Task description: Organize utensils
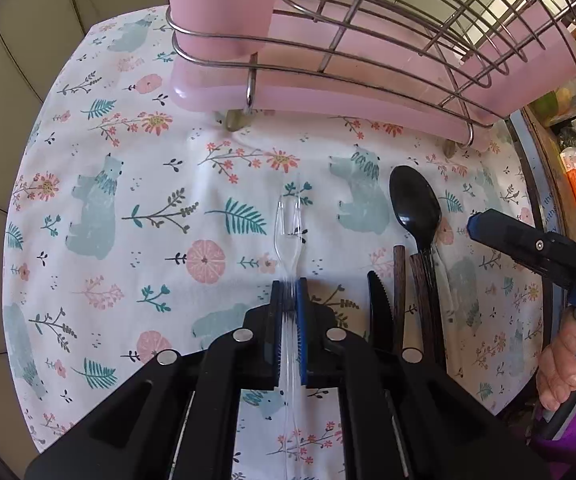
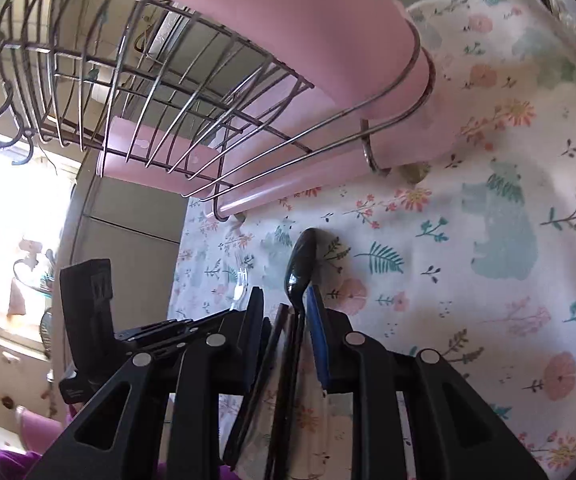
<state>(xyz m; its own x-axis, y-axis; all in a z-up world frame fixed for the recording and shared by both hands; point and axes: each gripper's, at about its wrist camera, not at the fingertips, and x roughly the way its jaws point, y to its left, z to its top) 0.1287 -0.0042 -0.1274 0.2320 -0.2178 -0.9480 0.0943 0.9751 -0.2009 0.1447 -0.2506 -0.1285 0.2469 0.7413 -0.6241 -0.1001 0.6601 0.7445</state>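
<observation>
Very little lettering is showing up here. On the pale blue-grey strip (image 1: 549, 208) running along the table's far-right edge, just right of the floral tablecloth (image 1: 136, 184), the word "the" is showing above a second line too curved and small to read. On the black body of the right gripper (image 1: 472, 227), also right of the tablecloth, a single white "D" is peeking out, the rest cut off.
</observation>
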